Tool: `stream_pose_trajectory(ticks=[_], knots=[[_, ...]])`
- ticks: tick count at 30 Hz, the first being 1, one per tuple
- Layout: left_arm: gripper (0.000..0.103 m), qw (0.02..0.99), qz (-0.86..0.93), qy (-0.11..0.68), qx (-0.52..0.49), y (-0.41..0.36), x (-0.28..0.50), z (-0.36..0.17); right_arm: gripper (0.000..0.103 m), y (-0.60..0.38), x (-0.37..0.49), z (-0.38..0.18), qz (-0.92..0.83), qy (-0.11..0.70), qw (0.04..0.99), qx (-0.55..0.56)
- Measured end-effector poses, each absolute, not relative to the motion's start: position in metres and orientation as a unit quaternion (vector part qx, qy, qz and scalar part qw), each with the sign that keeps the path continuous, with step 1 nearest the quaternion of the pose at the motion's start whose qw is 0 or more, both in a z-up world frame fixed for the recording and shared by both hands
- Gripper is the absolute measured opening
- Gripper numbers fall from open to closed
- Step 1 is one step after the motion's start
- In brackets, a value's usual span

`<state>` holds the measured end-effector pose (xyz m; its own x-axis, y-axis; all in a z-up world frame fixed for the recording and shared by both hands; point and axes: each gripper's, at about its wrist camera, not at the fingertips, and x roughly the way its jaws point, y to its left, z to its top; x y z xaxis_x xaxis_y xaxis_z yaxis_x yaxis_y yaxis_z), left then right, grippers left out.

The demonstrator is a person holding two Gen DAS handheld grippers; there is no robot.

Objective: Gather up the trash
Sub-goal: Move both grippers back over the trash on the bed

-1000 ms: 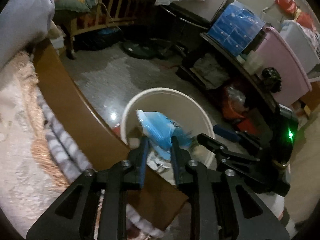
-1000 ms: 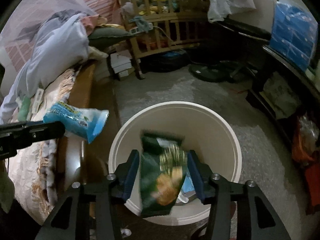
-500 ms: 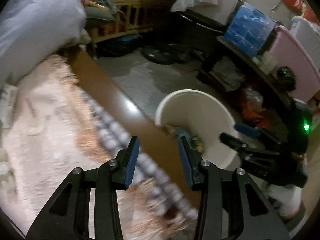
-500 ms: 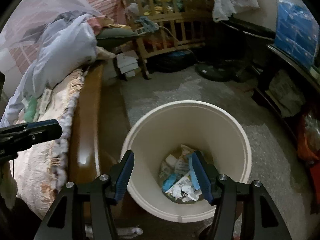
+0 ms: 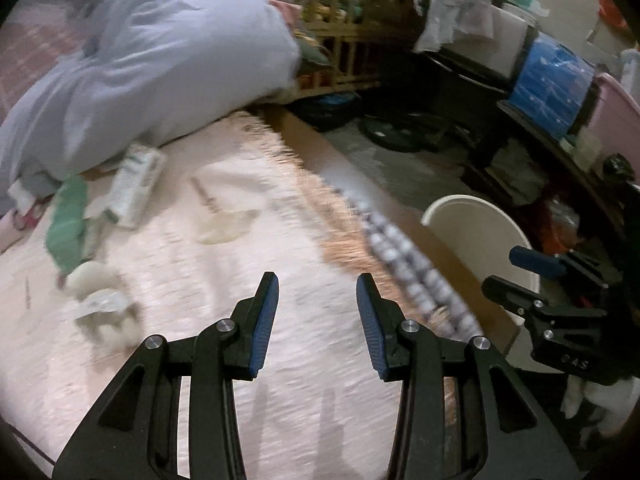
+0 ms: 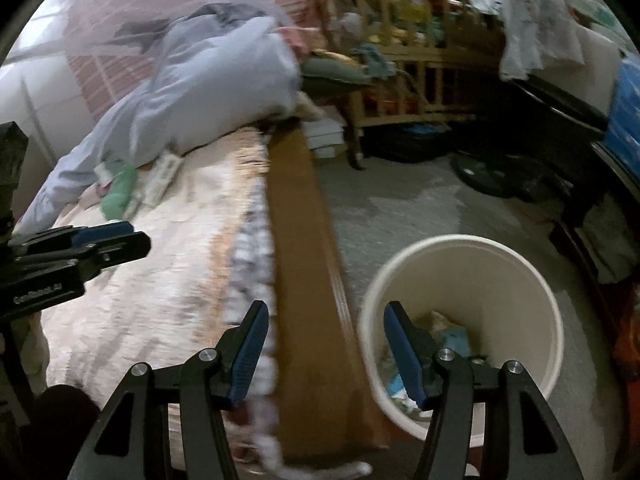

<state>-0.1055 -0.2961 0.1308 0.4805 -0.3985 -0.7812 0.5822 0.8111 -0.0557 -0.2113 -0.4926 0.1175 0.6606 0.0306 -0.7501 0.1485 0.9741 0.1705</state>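
Left gripper [image 5: 316, 280]: jaws parted, nothing between the blue pads, poised above the pale pink bedspread [image 5: 224, 264]. Right gripper [image 6: 322, 310]: jaws likewise parted and empty, straddling the brown wooden bed rail [image 6: 304, 248], one finger over the blanket's fringed edge, the other over the rim of the cream wastebasket [image 6: 516, 272].

Inside the wastebasket, at the bottom: crumpled wrappers [image 6: 448, 336], blue and whitish, partly hidden behind the right finger. On the floor just beside the bed rail, that basket.

Farther out on the bedspread, well left of the left gripper: a crumpled whitish piece of trash [image 5: 102, 304], a green packet [image 5: 68, 224] and a white-and-green carton [image 5: 136, 184], all blurred. Behind these, a heaped lilac quilt [image 5: 152, 64]. Beyond the bed, a wooden crib [image 6: 416, 80] piled with clutter, and a blue drawer unit [image 5: 548, 84] at the right.
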Motion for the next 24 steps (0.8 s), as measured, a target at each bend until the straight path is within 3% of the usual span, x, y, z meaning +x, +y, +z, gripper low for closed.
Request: stream_pose_trajectory(ticks=[24], knots=[[0.038, 0.876, -0.177, 0.445, 0.058, -0.154, -0.075, 0.105, 0.058, -0.361, -0.145, 0.107, 0.073, 0.45, 0.888, 0.051]])
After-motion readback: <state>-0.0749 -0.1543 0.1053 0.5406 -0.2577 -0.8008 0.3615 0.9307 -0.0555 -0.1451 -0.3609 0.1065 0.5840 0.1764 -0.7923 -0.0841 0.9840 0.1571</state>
